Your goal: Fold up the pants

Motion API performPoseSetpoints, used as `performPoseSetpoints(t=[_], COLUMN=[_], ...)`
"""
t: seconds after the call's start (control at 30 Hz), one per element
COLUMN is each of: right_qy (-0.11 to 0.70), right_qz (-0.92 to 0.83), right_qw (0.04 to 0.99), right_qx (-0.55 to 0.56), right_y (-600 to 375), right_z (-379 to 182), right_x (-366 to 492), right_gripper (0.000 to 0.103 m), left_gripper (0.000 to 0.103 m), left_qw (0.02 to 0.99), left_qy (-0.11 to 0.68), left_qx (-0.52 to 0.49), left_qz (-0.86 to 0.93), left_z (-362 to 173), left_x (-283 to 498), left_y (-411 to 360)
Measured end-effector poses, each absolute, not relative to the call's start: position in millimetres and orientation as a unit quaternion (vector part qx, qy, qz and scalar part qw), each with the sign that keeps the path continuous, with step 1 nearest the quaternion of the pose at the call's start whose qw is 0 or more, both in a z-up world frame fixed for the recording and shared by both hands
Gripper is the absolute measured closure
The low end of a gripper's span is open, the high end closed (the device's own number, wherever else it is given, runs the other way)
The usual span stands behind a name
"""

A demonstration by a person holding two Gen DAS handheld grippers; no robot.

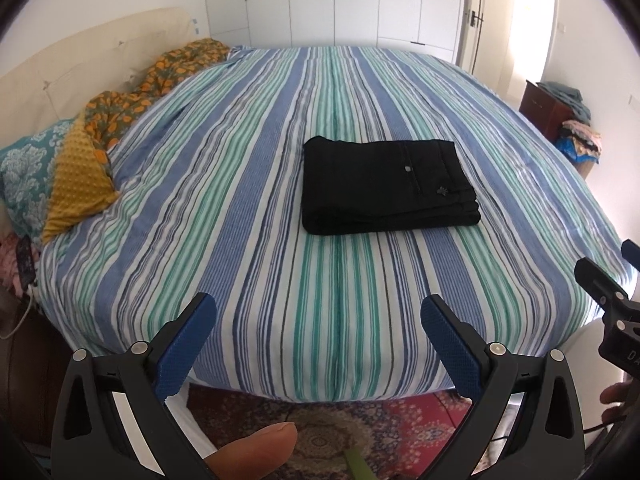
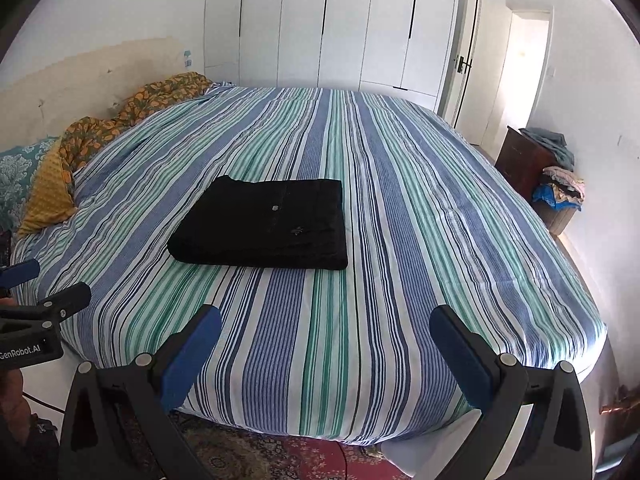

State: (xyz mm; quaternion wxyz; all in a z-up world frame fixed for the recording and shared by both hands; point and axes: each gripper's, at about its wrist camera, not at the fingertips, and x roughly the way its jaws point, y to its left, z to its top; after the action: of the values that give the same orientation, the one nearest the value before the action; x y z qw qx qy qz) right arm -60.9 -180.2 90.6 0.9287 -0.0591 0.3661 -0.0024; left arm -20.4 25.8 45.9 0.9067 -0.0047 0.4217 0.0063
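The black pants (image 1: pixel 384 186) lie folded into a neat flat rectangle in the middle of the striped bed (image 1: pixel 280 240). They also show in the right wrist view (image 2: pixel 268 226), on the bed (image 2: pixel 420 260). My left gripper (image 1: pixel 318 308) is open and empty, held back over the bed's near edge, well short of the pants. My right gripper (image 2: pixel 325 320) is open and empty too, at the near edge, to the right of the left one. Each gripper shows at the side of the other's view, the right one (image 1: pixel 608 292) and the left one (image 2: pixel 36 312).
Pillows and a patterned orange blanket (image 1: pixel 120 108) lie along the headboard at the left. White wardrobes (image 1: pixel 340 0) stand behind the bed. A wooden cabinet with piled clothes (image 2: pixel 548 172) is at the right. A patterned rug (image 1: pixel 340 432) covers the floor below the bed's edge.
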Motion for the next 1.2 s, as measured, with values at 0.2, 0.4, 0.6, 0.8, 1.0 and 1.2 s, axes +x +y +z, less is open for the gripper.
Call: performPoseSetpoints(t=[0.2, 0.4, 0.6, 0.8, 1.0, 1.2], right_qy=[0.373, 0.374, 0.372, 0.376, 0.378, 0.382], right_qz=[-0.004, -0.005, -0.006, -0.008, -0.01, -0.005], right_qw=[0.926, 0.926, 0.926, 0.924, 0.923, 0.922], right_qx=[-0.052, -0.056, -0.063, -0.066, -0.067, -0.066], right_y=[-185, -186, -183, -182, -183, -181], right_z=[87, 86, 85, 83, 82, 80], right_x=[-59, -58, -59, -60, -59, -59], right_gripper=[0.0, 0.0, 0.0, 0.0, 0.0, 0.0], left_gripper=[0.001, 0.001, 0.001, 0.001, 0.001, 0.001], left_qw=[0.906, 0.905, 0.905, 0.903, 0.904, 0.903], left_qy=[0.422, 0.425, 0.426, 0.43, 0.428, 0.43], left_qx=[0.005, 0.007, 0.004, 0.005, 0.009, 0.007], left_qz=[0.01, 0.009, 0.007, 0.006, 0.005, 0.005], left_z=[46, 45, 44, 41, 41, 40], left_x=[-19, -19, -19, -18, -18, -17], left_y=[22, 21, 22, 21, 20, 22])
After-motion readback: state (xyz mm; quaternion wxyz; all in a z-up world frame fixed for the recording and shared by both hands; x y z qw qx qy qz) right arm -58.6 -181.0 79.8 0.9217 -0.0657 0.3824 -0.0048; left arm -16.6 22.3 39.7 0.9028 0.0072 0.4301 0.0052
